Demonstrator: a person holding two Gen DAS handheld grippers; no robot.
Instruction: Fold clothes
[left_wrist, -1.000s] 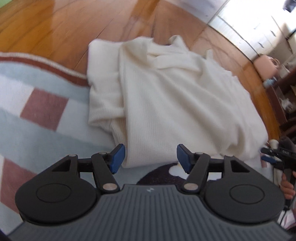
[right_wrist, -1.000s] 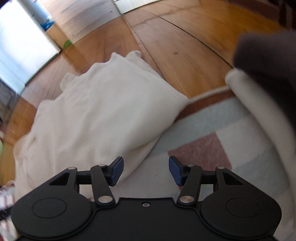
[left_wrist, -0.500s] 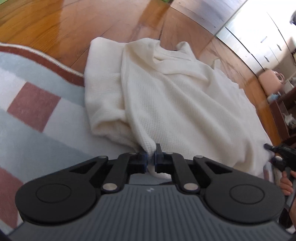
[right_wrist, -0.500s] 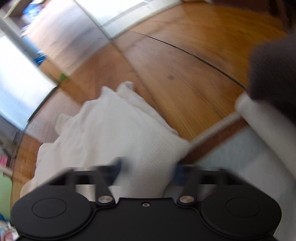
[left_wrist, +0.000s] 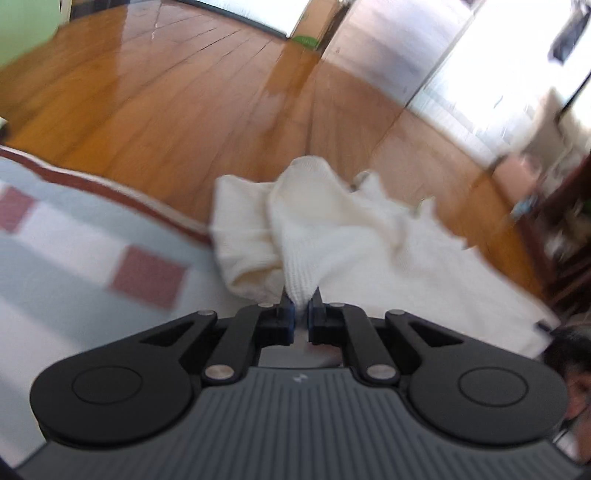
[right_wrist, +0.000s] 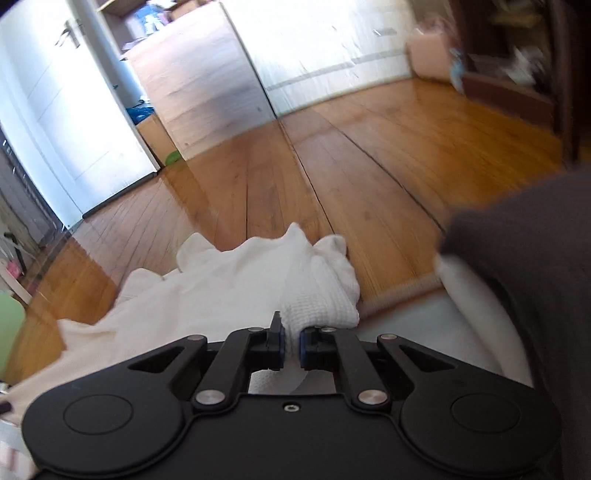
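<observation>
Both grippers have gone from spread wide a second ago to clamped on cloth, and their cameras have tilted up to take in more of the room.

Largest in view is the wooden floor (left_wrist: 155, 110), its planks running away toward bright white doors. Over its near part lies a rug (left_wrist: 74, 251) in pale blue and white with dusty-red squares and a red-brown border. The cream waffle-knit garment (left_wrist: 369, 251) lies partly on the rug and partly on the bare floor, rumpled, with a folded layer along its left side in the left wrist view; the same garment (right_wrist: 229, 280) spreads out to the left in the right wrist view. A dark grey cloth (right_wrist: 524, 251) sits blurred at the right edge of that view, over something white.

The left gripper (left_wrist: 302, 317) has its blue-padded fingers (left_wrist: 287, 319) closed on a pinch of the garment's near edge, the cloth rising in a taut ridge from the grip. The right gripper (right_wrist: 291, 345) likewise has its fingers (right_wrist: 277, 343) shut on the garment's near corner, a wad of knit bunched just beyond the tips.
</observation>
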